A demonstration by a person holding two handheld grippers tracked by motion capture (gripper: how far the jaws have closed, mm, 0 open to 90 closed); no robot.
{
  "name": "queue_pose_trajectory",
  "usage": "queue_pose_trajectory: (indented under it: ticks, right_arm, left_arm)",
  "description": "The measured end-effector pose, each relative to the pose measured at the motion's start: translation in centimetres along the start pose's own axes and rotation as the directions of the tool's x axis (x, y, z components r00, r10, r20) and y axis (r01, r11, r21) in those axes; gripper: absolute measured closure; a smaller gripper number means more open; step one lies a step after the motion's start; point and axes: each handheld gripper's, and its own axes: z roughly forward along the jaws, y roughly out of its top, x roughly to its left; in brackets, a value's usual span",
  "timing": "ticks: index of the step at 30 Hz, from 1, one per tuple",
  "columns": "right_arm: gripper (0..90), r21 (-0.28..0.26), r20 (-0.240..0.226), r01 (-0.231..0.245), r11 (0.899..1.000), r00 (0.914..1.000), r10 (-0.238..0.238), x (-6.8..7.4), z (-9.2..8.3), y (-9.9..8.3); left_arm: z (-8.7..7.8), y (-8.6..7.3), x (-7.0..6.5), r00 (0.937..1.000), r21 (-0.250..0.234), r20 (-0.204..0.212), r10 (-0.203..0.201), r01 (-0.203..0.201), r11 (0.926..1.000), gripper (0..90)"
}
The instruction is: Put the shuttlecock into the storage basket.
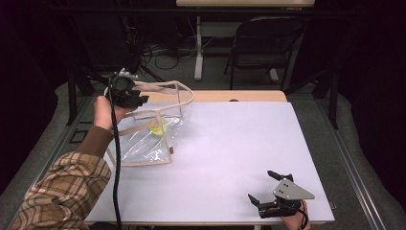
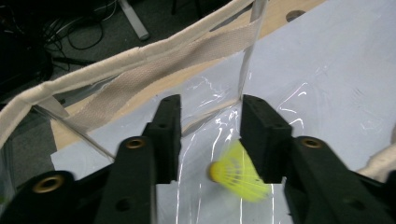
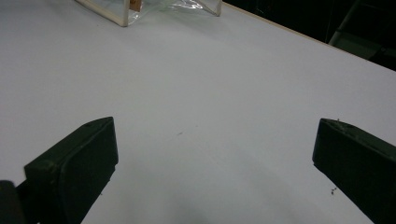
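The right gripper (image 1: 266,184) sits low at the near right corner of the white tabletop (image 1: 239,143), its fingers (image 3: 74,163) spread wide with nothing but bare surface between them.

Farther off, at the left of the tabletop, lies the yellow shuttlecock (image 2: 238,172). It is bright neon yellow, with a rounded cork nose and a flared skirt, and it looks blurred in the left gripper view. It is inside a clear plastic bag (image 1: 143,139), seen through the glossy, creased film.

The bag is see-through with cream fabric edging (image 2: 116,65) along its seams and rim, and a small brown tag at its near corner. It stands partly up with its mouth open, a cream webbing strap running across the opening.

The left gripper (image 1: 134,99) is held above the bag's mouth, at its left rim. Its fingers (image 2: 264,135) stand parted, pressing on nothing; the shuttlecock shows below, between them, with the right one overlapping its skirt.
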Motion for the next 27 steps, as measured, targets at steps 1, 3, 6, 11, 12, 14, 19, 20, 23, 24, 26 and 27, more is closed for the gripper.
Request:
queue_pose_trajectory:
  ticks: [1,3,6,11,12,14,19,20,23,24,26,27]
  right_arm:
    - [0.0,0.000,0.000,-0.001,1.000,1.0000,0.001,0.0,0.0,0.0]
    - [0.0,0.002,0.000,-0.001,1.000,1.0000,0.001,0.0,0.0,0.0]
    - [0.0,0.002,0.001,-0.003,1.000,1.0000,0.003,0.0,0.0,0.0]
    - [0.0,0.004,0.003,-0.003,1.000,1.0000,0.003,-0.1,0.0,-0.1]
    - [0.0,0.002,0.002,-0.004,1.000,1.0000,0.004,-0.1,0.0,-0.1]
    - [0.0,0.002,0.001,-0.004,1.000,1.0000,0.004,-0.1,0.0,-0.1]
    - [0.0,-0.005,0.000,-0.008,1.000,1.0000,0.008,-0.2,-0.1,-0.2]
    - [0.0,0.000,0.000,-0.008,1.000,1.0000,0.008,-0.2,-0.1,-0.2]
    - [0.0,-0.003,0.000,-0.016,1.000,0.9999,0.016,-0.2,-0.2,-0.2]
    - [0.0,-0.004,-0.001,-0.014,1.000,0.9999,0.014,-0.2,-0.1,-0.2]
    - [0.0,-0.002,-0.003,-0.007,1.000,1.0000,0.007,-0.1,-0.2,-0.1]
    - [0.0,-0.003,-0.004,-0.008,1.000,1.0000,0.008,-0.1,-0.2,-0.1]
  left_arm:
    - [-0.1,0.0,0.0,1.0000,0.001,0.000,-0.001,0.001,1.0000,49.8]
    - [-0.3,-0.1,0.0,1.0000,-0.011,0.003,-0.005,0.005,0.9999,43.8]
    - [-0.8,-0.1,0.1,1.0000,-0.025,0.002,-0.006,0.006,0.9997,35.3]
    - [-1.9,-0.2,0.0,1.0000,-0.066,-0.007,-0.003,0.002,0.9978,20.2]
    - [-2.1,-0.2,-0.1,1.0000,-0.070,-0.005,0.000,0.000,0.9975,18.4]
    - [-2.5,-0.2,-0.3,1.0000,-0.084,-0.006,0.002,-0.002,0.9965,15.4]
    - [-3.5,-0.2,-0.8,0.9999,-0.111,-0.009,0.014,-0.015,0.9938,8.7]
    - [-3.8,-0.3,-1.0,0.9998,-0.114,-0.009,0.019,-0.020,0.9933,8.2]
    - [-4.3,-0.4,-1.3,0.9998,-0.122,-0.003,0.020,-0.020,0.9924,4.9]
    - [-4.5,-0.4,-1.4,0.9998,-0.126,0.000,0.020,-0.020,0.9919,4.2]
    - [-4.8,-0.5,-1.6,0.9995,-0.131,-0.007,0.029,-0.030,0.9910,2.7]
    - [-5.0,-0.6,-1.7,0.9995,-0.133,-0.007,0.029,-0.030,0.9907,1.4]
